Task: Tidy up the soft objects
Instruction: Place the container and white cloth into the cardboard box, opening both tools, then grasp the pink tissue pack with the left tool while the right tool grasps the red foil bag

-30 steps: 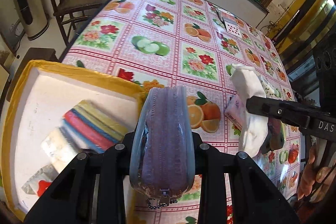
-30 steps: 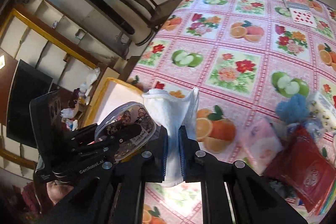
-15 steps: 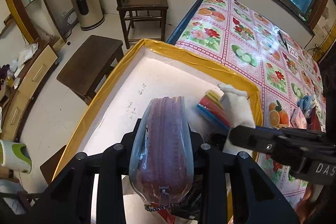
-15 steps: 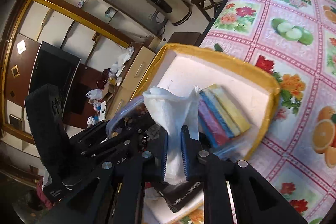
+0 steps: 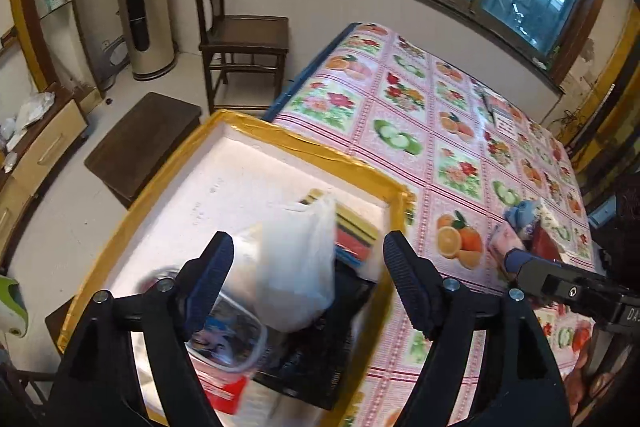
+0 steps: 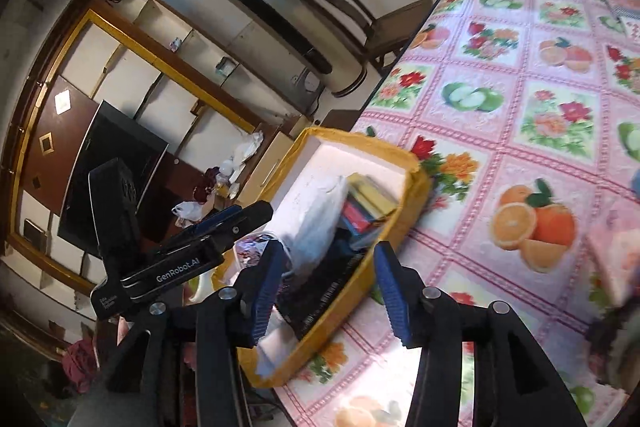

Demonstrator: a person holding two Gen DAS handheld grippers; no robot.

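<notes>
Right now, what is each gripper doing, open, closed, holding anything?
Left gripper: open, holding nothing.
Right gripper: open, holding nothing.

One yellow-rimmed box point(image 5: 280, 139), one white cloth point(image 5: 296, 267), one clear pouch point(image 5: 228, 331) (blurred), one chair point(image 5: 240, 35), one stool point(image 5: 144, 143).
</notes>
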